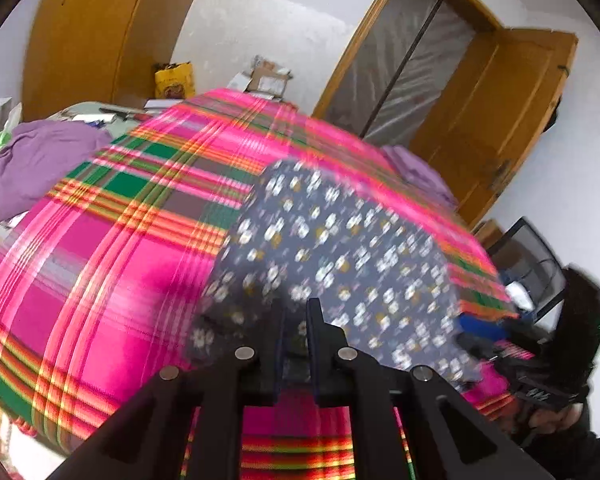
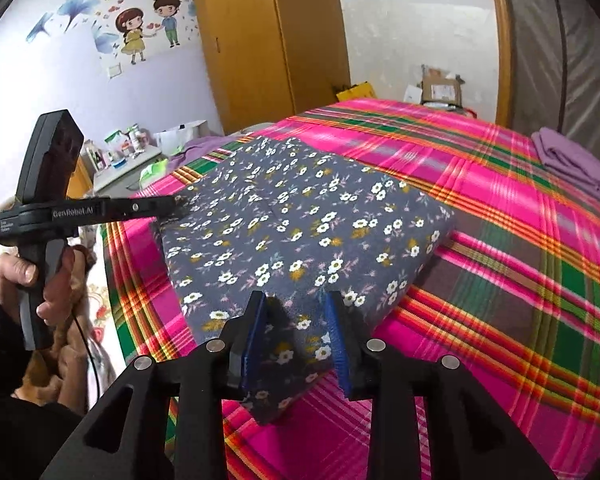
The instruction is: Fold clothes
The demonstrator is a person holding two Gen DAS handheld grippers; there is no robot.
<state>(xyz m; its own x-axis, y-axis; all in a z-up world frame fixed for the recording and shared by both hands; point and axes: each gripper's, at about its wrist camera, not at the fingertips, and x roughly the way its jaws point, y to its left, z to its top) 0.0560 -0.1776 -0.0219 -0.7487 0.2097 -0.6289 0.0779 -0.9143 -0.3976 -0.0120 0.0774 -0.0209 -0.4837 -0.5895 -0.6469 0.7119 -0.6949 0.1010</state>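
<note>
Mostly the left wrist view is smeared by motion blur, so the white flowers on the folded floral garment [image 1: 340, 256] run together and its edges are soft; the left gripper [image 1: 296, 312] has its fingers drawn close, pinching a fold of that dark blue cloth. From the right wrist view the garment [image 2: 300, 224] lies sharp and folded on the pink plaid bedspread [image 2: 500, 240]. Its near corner sits between the blue pads of the right gripper [image 2: 296, 304], which stand spread and do not press it. At the garment's far left edge the left gripper [image 2: 172, 206] nips the cloth, its tips too dark to read clearly; its side reads "GenRobot.AI", with smaller lettering below too small to make out. A hand [image 2: 24, 276] grips its handle, the arm cut off by the frame. A folded purple cloth [image 2: 572, 160] lies at the bedspread's far right.
</note>
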